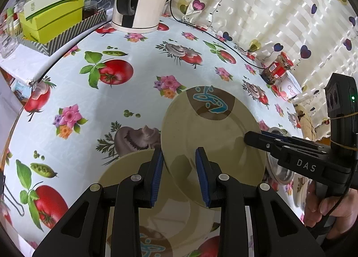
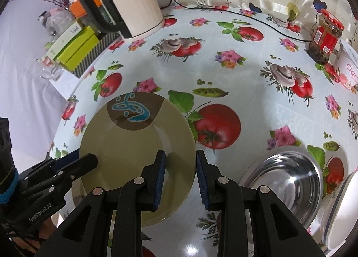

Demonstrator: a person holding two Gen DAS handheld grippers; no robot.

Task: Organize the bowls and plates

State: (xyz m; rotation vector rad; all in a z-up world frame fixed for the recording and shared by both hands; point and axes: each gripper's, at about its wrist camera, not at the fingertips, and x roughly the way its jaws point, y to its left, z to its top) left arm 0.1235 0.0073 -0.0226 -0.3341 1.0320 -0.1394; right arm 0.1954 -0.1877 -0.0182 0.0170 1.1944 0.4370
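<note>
Both tongs are black plastic with ribbed blue pads (image 1: 157,175) inside the fingers and silver rivets along the linkage. The right gripper (image 1: 247,139) reads "DAS" behind its tips, beside a green light; the left gripper (image 2: 95,161) reads "GenRobot.AI", a teal-edged cuff behind it.

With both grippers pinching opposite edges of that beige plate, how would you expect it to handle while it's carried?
The beige plate looks like glazed ceramic, so probably rigid and breakable if dropped. Its glossy surface reflects light, so the rim may slip. The left gripper and right gripper catch only its edges, so it could tilt. A second plate lies beneath it.
</note>
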